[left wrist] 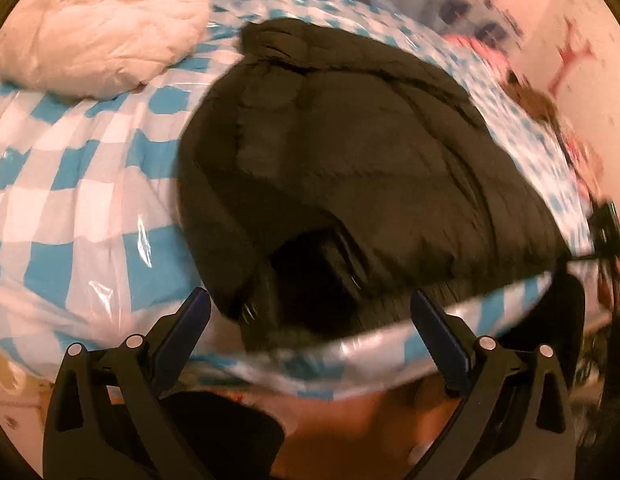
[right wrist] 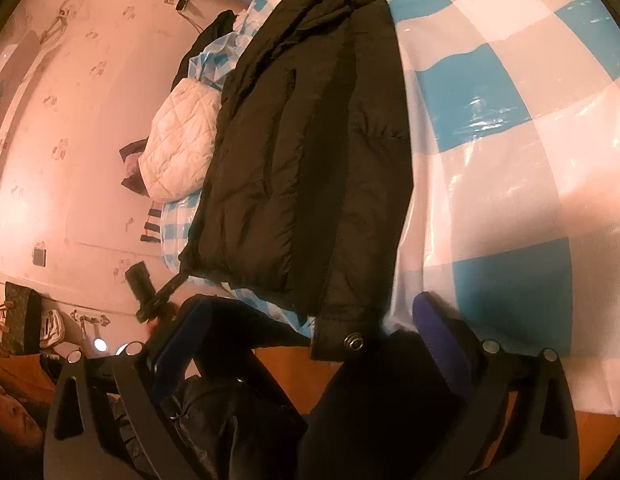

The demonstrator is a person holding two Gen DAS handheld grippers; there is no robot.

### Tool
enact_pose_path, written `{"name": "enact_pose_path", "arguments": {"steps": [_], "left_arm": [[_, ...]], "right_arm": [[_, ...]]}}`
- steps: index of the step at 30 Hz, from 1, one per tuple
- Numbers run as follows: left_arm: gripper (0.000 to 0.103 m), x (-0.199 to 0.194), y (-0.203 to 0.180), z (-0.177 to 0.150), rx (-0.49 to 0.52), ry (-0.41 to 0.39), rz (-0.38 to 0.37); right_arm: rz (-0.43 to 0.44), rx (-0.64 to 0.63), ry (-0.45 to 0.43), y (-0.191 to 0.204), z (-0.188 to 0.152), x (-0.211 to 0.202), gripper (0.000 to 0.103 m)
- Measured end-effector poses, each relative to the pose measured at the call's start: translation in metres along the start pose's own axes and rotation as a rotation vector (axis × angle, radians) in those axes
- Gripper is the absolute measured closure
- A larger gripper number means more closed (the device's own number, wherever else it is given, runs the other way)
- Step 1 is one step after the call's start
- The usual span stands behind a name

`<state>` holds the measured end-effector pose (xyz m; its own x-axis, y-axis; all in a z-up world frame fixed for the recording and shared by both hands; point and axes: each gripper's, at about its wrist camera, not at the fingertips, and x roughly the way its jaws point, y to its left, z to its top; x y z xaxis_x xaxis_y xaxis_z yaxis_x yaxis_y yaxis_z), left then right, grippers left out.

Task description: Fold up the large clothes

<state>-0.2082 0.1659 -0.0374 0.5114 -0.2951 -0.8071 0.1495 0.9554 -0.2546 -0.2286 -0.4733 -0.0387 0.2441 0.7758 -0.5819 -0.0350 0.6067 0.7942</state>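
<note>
Seemingly between grasps, the left wrist view shows the left gripper (left wrist: 310,316) at the bottom of the frame with its blue-padded fingers spread wide and nothing between them. Just beyond them, filling the centre of the frame, lies the large black quilted puffer jacket (left wrist: 350,160), already narrowed into a long bundle on the blue-and-white checked bed cover under clear plastic sheeting (left wrist: 89,184). A puffy white quilted garment (left wrist: 101,24) sits well apart at the upper left. The picture is smeared, so fine detail along the jacket's near hem cannot be made out.

From the right wrist view, the right gripper (right wrist: 314,320) is likewise released, fingers apart at the lower edge. The jacket (right wrist: 310,140) runs from the top centre down to the lower middle, its hem overhanging the bed edge, with a metal snap (right wrist: 353,342) on a flap just ahead of the fingers. A white diamond-quilted item (right wrist: 181,140) rests to the left of it.

To do this step well, each gripper likely should close on one hem corner, taking all layers together, and carry the hem up toward the collar evenly; the slick plastic may let the bundle slide.

No brand, label or legible writing shows in either view.
</note>
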Motion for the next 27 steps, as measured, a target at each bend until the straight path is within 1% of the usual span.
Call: {"name": "enact_pose_path", "arguments": {"steps": [1,2,3,4,5,6,7,8,9,11,12,13,14,15,16,17,18,19,21,22,24,25,26,27], "left_arm": [[0.007,0.002,0.012,0.002,-0.066,-0.018,0.081],[0.007,0.002,0.023,0.001,-0.127,-0.024,0.139],[0.007,0.000,0.038,-0.002,-0.212,-0.028,0.165],[0.007,-0.004,0.052,-0.006,-0.280,-0.023,0.148],[0.007,-0.010,0.057,-0.010,-0.307,-0.028,0.119],[0.007,-0.016,0.057,-0.013,-0.296,-0.047,0.085],[0.007,-0.026,0.050,-0.015,-0.254,-0.077,0.040],[0.007,-0.035,0.036,-0.018,-0.180,-0.096,0.004],[0.007,-0.037,0.027,-0.019,-0.135,-0.092,0.015],[0.007,-0.038,0.010,-0.020,-0.049,-0.085,0.136],[0.007,-0.030,0.004,-0.020,-0.013,-0.067,0.239],[0.007,-0.025,0.004,-0.019,-0.003,-0.054,0.275],[0.007,-0.015,0.007,-0.017,-0.004,-0.031,0.326],[0.007,-0.012,0.011,-0.015,-0.016,-0.029,0.378],[0.007,-0.009,0.018,-0.012,-0.046,-0.036,0.468],[0.007,-0.008,0.026,-0.011,-0.087,-0.039,0.534],[0.007,-0.010,0.040,-0.011,-0.157,-0.036,0.545],[0.007,-0.013,0.049,-0.012,-0.210,-0.042,0.549],[0.007,-0.018,0.054,-0.013,-0.217,-0.043,0.561],[0.007,-0.022,0.056,-0.014,-0.213,-0.054,0.536],[0.007,-0.033,0.055,-0.014,-0.231,-0.096,0.437],[0.007,-0.038,0.055,-0.014,-0.248,-0.107,0.371],[0.007,-0.041,0.059,-0.012,-0.281,-0.116,0.282],[0.007,-0.041,0.063,-0.011,-0.306,-0.113,0.236]], "right_arm": [[-0.002,-0.002,-0.003,0.001,-0.001,-0.002,0.006],[-0.003,-0.004,-0.011,0.002,-0.003,-0.006,0.006],[0.000,-0.006,-0.018,0.003,-0.006,-0.008,0.006],[0.001,-0.008,-0.025,0.003,-0.009,-0.013,0.006],[0.000,-0.007,-0.031,0.003,-0.011,-0.016,0.006],[-0.002,-0.005,-0.035,0.002,-0.013,-0.017,0.006],[-0.004,-0.001,-0.039,0.001,-0.015,-0.020,0.006],[-0.003,0.005,-0.044,-0.001,-0.015,-0.022,0.006],[-0.002,0.011,-0.050,-0.001,-0.015,-0.022,0.006],[0.006,0.021,-0.061,-0.002,-0.012,-0.022,0.006],[0.013,0.022,-0.062,-0.002,-0.012,-0.021,0.006],[0.018,0.017,-0.058,0.001,-0.011,-0.018,0.006],[0.021,0.008,-0.052,0.004,-0.011,-0.015,0.006],[0.022,0.003,-0.047,0.007,-0.011,-0.013,0.006],[0.021,-0.007,-0.039,0.011,-0.012,-0.010,0.006],[0.017,-0.015,-0.035,0.014,-0.013,-0.009,0.006],[0.011,-0.025,-0.030,0.017,-0.015,-0.009,0.006],[0.011,-0.032,-0.028,0.019,-0.017,-0.010,0.006],[0.014,-0.039,-0.026,0.020,-0.020,-0.014,0.006],[0.014,-0.039,-0.026,0.020,-0.021,-0.015,0.006],[0.019,-0.027,-0.024,0.016,-0.020,-0.015,0.006],[0.018,-0.017,-0.023,0.013,-0.019,-0.014,0.006],[0.017,-0.004,-0.020,0.012,-0.018,-0.011,0.006],[0.023,0.006,-0.015,0.010,-0.017,-0.009,0.006]]}}
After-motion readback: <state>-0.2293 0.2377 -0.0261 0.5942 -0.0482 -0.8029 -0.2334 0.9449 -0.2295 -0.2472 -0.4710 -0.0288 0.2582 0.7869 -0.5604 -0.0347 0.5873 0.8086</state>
